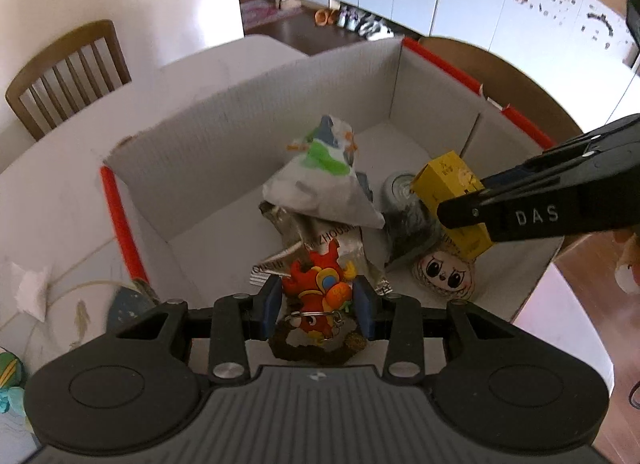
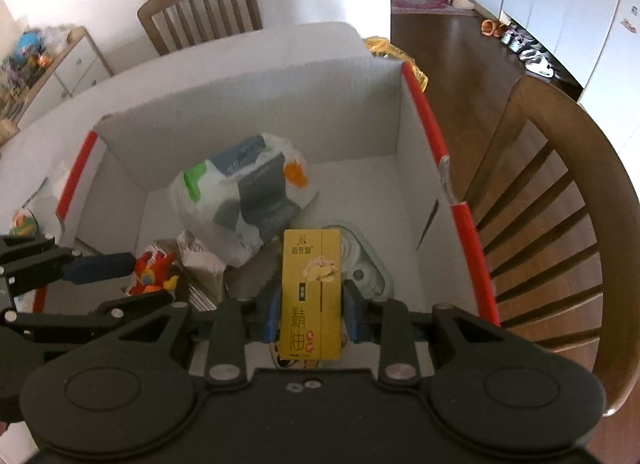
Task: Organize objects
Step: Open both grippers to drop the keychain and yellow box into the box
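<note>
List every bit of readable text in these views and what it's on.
"DAS": on the right gripper finger.
"精油": large characters on the yellow box that the right gripper holds.
Top brand line and bottom small print on the yellow box: too blurred to read.
"...ZHOUSH...": partial, upside down, on the silver packet.
Red keychain in the left gripper, white bag: no readable text.

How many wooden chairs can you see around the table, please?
2. One chair stands at the table's far side, behind the cardboard box; the other chair stands right of the box, against its red-edged wall. More may be hidden out of view.
</note>
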Demonstrator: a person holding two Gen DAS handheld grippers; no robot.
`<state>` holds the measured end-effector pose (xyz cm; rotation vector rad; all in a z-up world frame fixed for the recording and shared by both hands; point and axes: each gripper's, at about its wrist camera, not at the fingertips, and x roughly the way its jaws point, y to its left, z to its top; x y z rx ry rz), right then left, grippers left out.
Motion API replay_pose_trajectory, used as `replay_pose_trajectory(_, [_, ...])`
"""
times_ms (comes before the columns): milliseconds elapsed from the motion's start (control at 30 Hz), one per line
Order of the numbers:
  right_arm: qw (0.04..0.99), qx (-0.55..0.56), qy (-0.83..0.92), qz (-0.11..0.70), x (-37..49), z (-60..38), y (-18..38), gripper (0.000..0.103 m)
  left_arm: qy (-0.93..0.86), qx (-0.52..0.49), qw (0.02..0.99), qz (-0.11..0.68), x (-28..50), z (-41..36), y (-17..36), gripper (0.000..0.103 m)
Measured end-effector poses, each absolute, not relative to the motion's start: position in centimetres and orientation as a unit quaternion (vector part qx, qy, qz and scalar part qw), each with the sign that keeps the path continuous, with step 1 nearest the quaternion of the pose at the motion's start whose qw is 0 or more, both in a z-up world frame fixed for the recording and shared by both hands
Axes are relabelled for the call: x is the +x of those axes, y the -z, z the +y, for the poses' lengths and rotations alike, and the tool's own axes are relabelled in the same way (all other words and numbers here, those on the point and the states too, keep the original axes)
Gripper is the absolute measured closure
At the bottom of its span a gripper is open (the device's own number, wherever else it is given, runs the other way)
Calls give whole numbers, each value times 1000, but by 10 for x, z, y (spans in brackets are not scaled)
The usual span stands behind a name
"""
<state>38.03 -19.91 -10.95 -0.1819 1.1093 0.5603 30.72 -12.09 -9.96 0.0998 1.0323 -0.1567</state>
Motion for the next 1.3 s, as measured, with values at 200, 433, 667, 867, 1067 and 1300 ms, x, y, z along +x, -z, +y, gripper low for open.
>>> replay_pose_trajectory(200, [806, -89, -268, 520, 378, -197, 114, 73, 72, 62, 850, 519, 317, -127, 116, 65])
replay_pose_trajectory(433, [808, -88, -271, 517, 378, -202, 113, 72, 72, 57, 841, 533, 319, -127, 123, 65])
replay_pose_trajectory(667, [809, -92, -279, 510, 373, -205, 107, 67, 76, 45, 847, 525, 313, -125, 119, 62])
replay_pose_trajectory(867, [813, -95, -287, 497, 366, -209, 95, 63, 85, 19, 860, 502, 302, -121, 105, 50])
replay_pose_trajectory(1067, [821, -90, -294, 481, 358, -212, 78, 62, 80, 7, 877, 474, 290, -116, 86, 48])
replay_pose_trajectory(1300, [827, -78, -307, 463, 345, -210, 57, 61, 77, -8, 893, 443, 272, -104, 60, 47])
